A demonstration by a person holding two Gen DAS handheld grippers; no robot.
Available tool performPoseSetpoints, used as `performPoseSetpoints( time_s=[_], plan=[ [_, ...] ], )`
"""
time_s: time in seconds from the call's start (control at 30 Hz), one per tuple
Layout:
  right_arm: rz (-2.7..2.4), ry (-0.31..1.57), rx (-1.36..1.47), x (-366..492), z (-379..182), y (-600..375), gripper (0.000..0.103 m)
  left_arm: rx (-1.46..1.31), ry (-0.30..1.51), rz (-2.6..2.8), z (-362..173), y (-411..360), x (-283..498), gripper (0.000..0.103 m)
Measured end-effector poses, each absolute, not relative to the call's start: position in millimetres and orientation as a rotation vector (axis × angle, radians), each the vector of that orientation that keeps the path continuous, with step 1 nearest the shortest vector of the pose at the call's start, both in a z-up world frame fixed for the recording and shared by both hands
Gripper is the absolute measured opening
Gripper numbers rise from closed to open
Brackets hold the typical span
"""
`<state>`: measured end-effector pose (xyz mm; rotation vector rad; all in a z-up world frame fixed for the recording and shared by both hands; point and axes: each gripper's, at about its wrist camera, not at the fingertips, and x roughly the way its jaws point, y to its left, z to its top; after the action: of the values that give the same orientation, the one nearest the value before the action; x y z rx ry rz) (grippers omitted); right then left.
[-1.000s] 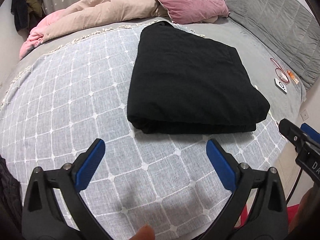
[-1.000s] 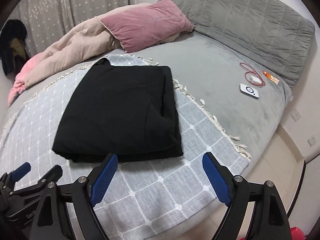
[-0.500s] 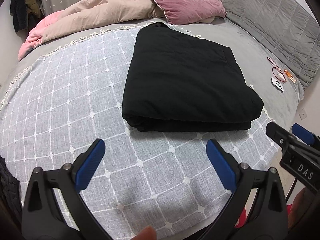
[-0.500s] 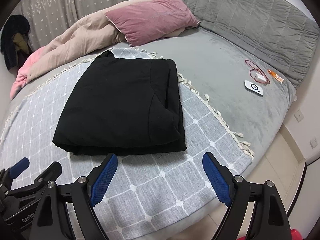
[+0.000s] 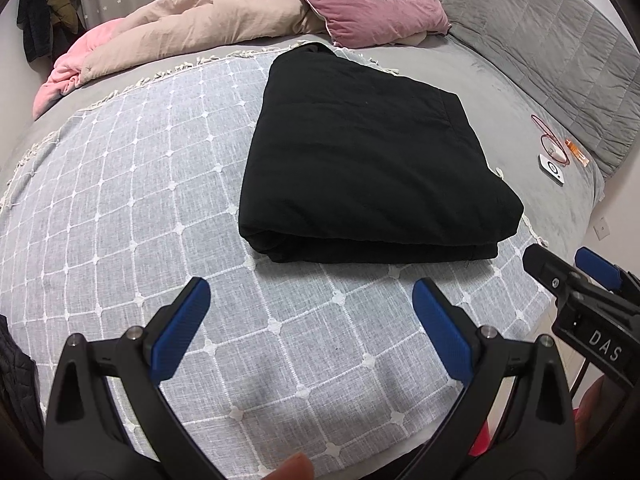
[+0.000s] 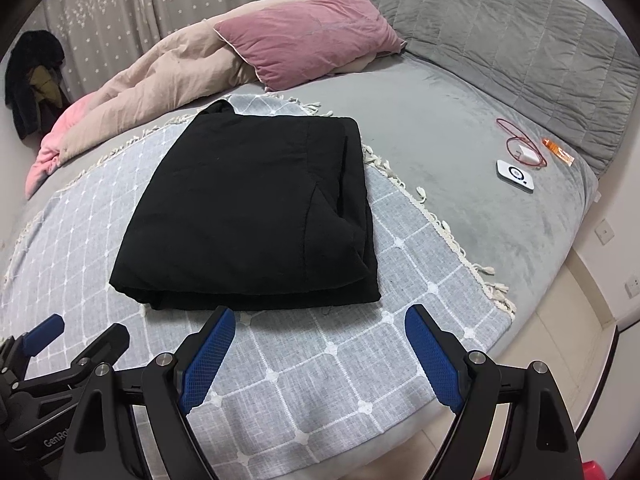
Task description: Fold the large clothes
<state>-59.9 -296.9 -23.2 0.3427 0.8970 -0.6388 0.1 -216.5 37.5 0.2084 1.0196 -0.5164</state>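
Both grippers, the left gripper [image 5: 310,312] and the right gripper [image 6: 320,340], are held spread wide and empty just short of the black garment [image 6: 256,208], which lies folded into a thick rectangle on the checked throw [image 5: 132,200]. If another fold is wanted, the near stacked edge should be pinched through all layers.

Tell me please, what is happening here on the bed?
A person holds two grippers over a bed. The black garment lies folded into a neat rectangle on the grey checked blanket. The left gripper and the right gripper are both open and empty, hovering just short of its near edge.
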Motion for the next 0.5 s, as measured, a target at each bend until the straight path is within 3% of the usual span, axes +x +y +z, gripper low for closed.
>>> performPoseSetpoints(
  time_s=[0.5],
  plan=[
    [-0.640,0.897,0.351,-60.1,-24.9,-297.2,0.088,0.200,1.024,-0.526,37.4,-216.7,-0.9,0.100]
  ],
)
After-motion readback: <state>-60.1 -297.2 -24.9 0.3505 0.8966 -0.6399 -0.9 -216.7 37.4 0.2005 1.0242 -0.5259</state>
